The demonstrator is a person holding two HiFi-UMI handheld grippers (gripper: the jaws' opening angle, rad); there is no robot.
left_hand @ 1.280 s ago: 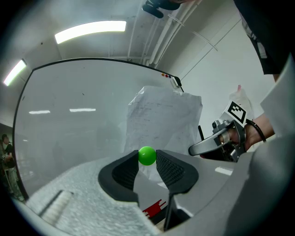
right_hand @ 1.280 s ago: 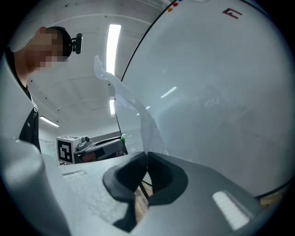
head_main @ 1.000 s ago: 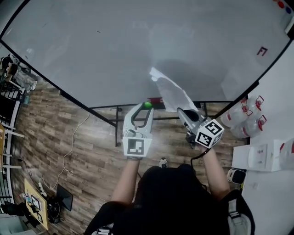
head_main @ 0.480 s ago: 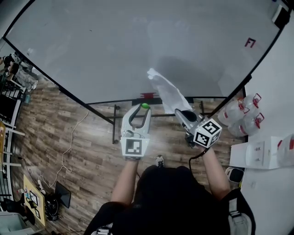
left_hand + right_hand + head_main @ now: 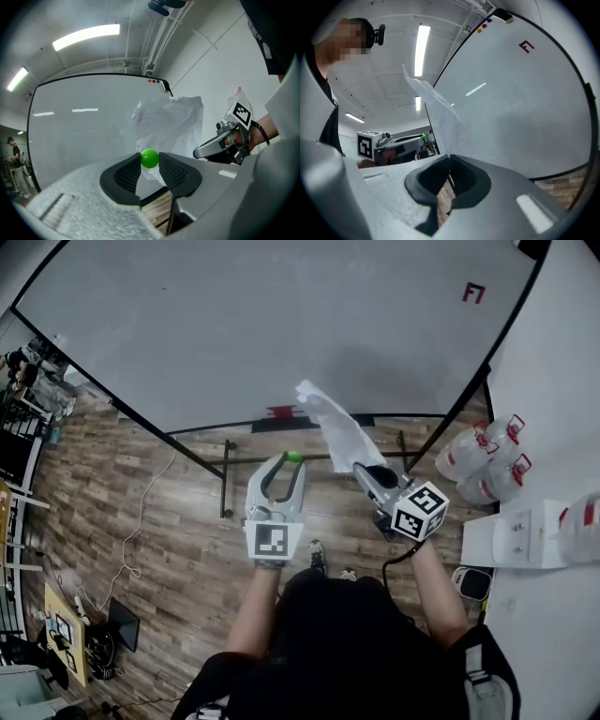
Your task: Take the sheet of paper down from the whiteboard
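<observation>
The crumpled white sheet of paper (image 5: 333,423) is off the whiteboard (image 5: 234,324) and stands up from my right gripper (image 5: 361,470), which is shut on its lower edge. In the right gripper view the paper (image 5: 436,112) rises from between the closed jaws of that gripper (image 5: 449,161). My left gripper (image 5: 293,460) sits level to the left of the right one, shut on a small green ball magnet (image 5: 293,457). The left gripper view shows the ball (image 5: 149,158) pinched between the jaw tips, with the sheet (image 5: 168,124) behind it.
A red "F" mark (image 5: 473,293) is on the board's upper right and a red item (image 5: 279,412) sits on its lower rail. Water jugs (image 5: 478,470) and a white box (image 5: 520,540) stand to the right. A cable (image 5: 141,521) lies on the wood floor; a person (image 5: 14,159) stands far left.
Both grippers have drawn back from the whiteboard together, carrying the paper and the green ball. The board and its red mark have slid up and left in the head view.
</observation>
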